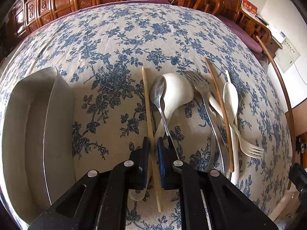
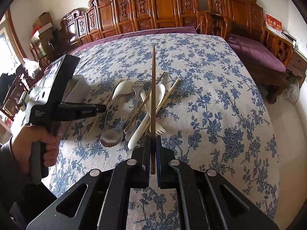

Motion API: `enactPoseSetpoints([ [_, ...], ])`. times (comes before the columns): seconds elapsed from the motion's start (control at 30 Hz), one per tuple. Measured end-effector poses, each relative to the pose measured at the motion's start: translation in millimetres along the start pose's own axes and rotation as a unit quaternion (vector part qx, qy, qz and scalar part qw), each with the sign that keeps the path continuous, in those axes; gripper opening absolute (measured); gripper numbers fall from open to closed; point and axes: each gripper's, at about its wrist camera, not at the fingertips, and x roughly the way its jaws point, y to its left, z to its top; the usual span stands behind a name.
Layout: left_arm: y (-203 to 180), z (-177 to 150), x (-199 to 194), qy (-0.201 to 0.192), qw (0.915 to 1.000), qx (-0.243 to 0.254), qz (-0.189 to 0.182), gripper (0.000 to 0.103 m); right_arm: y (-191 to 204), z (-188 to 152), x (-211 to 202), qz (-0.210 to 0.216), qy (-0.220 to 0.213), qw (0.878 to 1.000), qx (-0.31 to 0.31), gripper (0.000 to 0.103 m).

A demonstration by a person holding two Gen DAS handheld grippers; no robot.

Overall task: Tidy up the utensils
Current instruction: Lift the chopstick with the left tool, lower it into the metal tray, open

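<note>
Left gripper (image 1: 153, 141): we see its jaws clenched on a pale chopstick (image 1: 148, 111) — beside the utensil pile.
Right gripper (image 2: 153, 140): jaws grasping a dark chopstick (image 2: 153, 95) — raised.

A home's sitting or dining room

Carved wooden screen panels (image 2: 165, 11) ran along the top of the frame, a purple-cushioned wooden bench (image 2: 257, 55) stood upper right, and a blue floral tablecloth (image 2: 211, 88) filled the middle.
</note>
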Motion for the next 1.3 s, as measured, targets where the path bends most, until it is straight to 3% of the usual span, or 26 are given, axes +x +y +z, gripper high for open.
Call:
enactPoseSetpoints([
  [0.27, -4, -5, -18, -0.028, 0.9996, 0.009, 0.0, 0.004, 3, 1, -1, 0.0, -0.002, 1.0, -0.002, 0.006],
  [0.6, -6, -12, -75, -0.07, 0.9968, 0.039, -0.003, 0.004, 18, 3, -13, 0.011, -0.013, 1.0, -0.015, 0.006],
  [0.93, 43, -22, -119, -0.097, 0.9948, 0.031, -0.002, 0.004, 59, 3, -22, 0.014, -0.024, 0.998, -0.058, 0.006],
  [1.3, 117, -28, -114, -0.082, 0.9964, 0.007, 0.021, 0.004, 122, 27, -8, 0.022, -0.033, 0.996, -0.085, 0.006],
])
